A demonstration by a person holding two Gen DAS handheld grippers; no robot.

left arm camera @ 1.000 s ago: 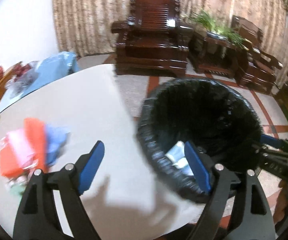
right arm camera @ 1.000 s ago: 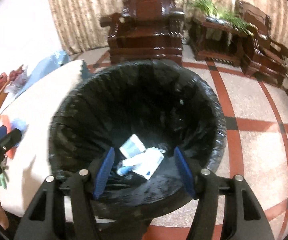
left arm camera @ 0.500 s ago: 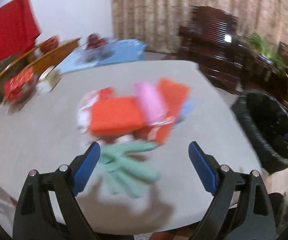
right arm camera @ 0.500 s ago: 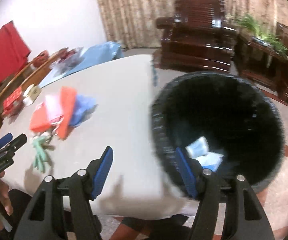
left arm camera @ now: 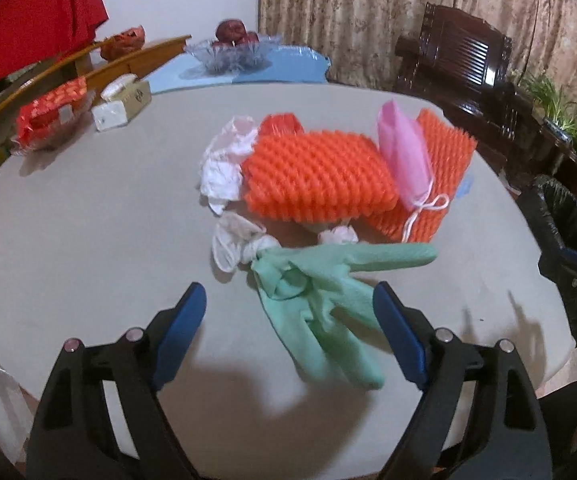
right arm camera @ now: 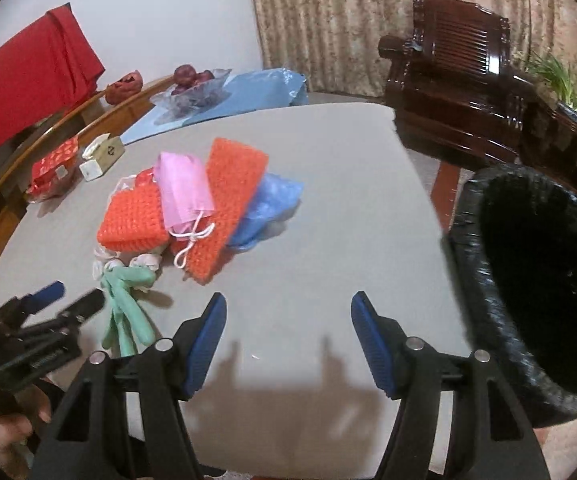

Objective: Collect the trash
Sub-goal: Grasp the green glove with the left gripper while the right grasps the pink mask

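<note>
Left wrist view: left gripper (left arm camera: pixel 290 318) fingers closing, wide apart astride green glove (left arm camera: pixel 320 304) on counter (left arm camera: pixel 88 240), untouched. Right gripper (right arm camera: pixel 288 320) parted, empty. Bin (right arm camera: pixel 536 280) interior too dark; blue bag (right arm camera: pixel 268 204) half-hidden under orange netting (right arm camera: pixel 228 200).

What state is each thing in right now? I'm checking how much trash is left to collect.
Left hand-held gripper: jaws closing, nothing pressed, green glove between them.
Right hand-held gripper: open, empty.
Green glove: limp on the table, knotted at the cuff.
Orange foam nets: piled on the table.
Pink pouch: lying on the nets.
Blue bag: crumpled beside the nets.
Bin: lined, open.
</note>
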